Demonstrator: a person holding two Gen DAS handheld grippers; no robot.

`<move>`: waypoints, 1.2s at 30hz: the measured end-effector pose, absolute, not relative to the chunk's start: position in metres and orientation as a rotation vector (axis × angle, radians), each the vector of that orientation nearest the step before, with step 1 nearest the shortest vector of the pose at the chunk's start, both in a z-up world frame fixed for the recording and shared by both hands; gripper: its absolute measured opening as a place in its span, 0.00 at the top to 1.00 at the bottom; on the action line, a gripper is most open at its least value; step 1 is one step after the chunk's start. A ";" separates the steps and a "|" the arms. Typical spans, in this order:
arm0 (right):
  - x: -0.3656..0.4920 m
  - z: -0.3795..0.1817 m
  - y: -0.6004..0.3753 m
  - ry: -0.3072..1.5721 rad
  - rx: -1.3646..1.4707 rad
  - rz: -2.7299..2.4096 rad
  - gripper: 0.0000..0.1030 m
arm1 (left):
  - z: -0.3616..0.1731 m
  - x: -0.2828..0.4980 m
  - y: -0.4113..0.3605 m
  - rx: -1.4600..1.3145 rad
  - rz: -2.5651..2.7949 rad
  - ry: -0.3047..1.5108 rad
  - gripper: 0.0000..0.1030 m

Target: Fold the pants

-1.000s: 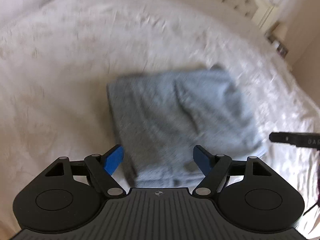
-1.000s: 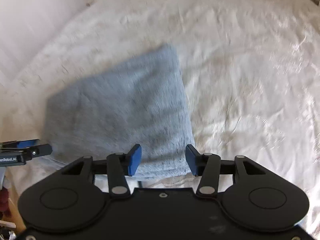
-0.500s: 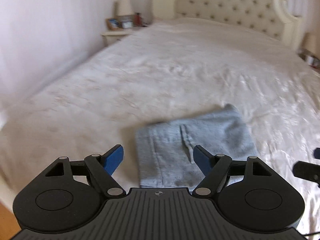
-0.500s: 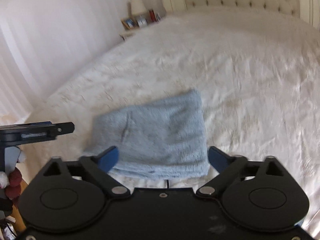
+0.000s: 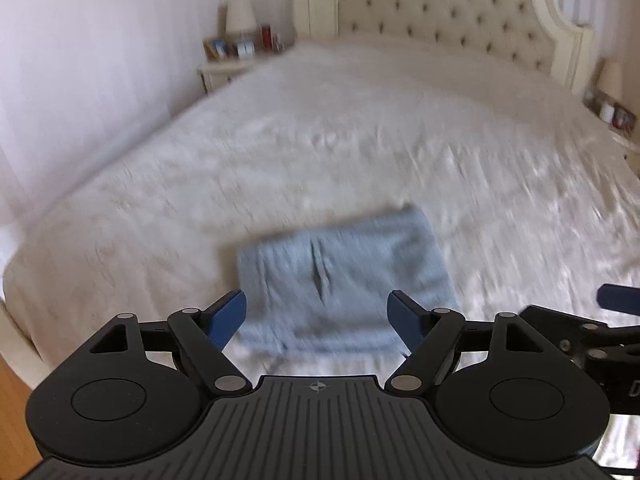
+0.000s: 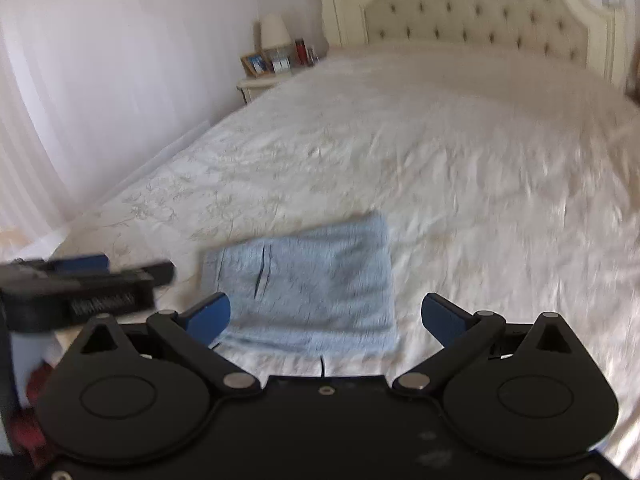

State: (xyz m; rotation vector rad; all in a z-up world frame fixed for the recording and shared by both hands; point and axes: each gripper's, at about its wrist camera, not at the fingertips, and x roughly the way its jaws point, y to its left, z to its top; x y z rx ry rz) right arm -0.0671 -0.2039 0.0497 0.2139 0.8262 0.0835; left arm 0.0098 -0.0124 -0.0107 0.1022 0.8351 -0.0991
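My left gripper (image 5: 318, 314) is spread wide with nothing between its blue pads (image 5: 226, 314). My right gripper (image 6: 326, 318) has just been opening and now stands at its widest, also empty.

The pants (image 5: 340, 280) lie folded into a light blue rectangle on the bed (image 5: 280, 152), low in the centre of the left wrist view, just above and between my left pads in the frame but apart from them. A dark slit, likely a pocket, runs down the middle of the top layer. In the right wrist view the pants (image 6: 308, 284) sit lower centre, again framed by my open pads, with the slit toward their left side.

The cover is cream and wrinkled. A tufted headboard (image 5: 448, 16) fills the upper right of the left view, and a nightstand (image 5: 224, 68) with a lamp (image 5: 240, 16) stands in the upper centre-left. My left gripper shows blurred at the left edge of the right view (image 6: 80, 280); my right one pokes in at the lower right edge of the left view (image 5: 592, 332).
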 end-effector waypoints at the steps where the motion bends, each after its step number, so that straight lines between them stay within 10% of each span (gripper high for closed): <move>1: -0.070 0.049 -0.206 0.839 0.226 0.076 0.00 | -0.013 0.008 -0.014 0.093 -0.100 0.863 0.26; 36: -0.094 0.041 -0.209 0.879 0.255 0.066 0.00 | -0.035 -0.022 -0.022 0.081 -0.041 1.008 0.26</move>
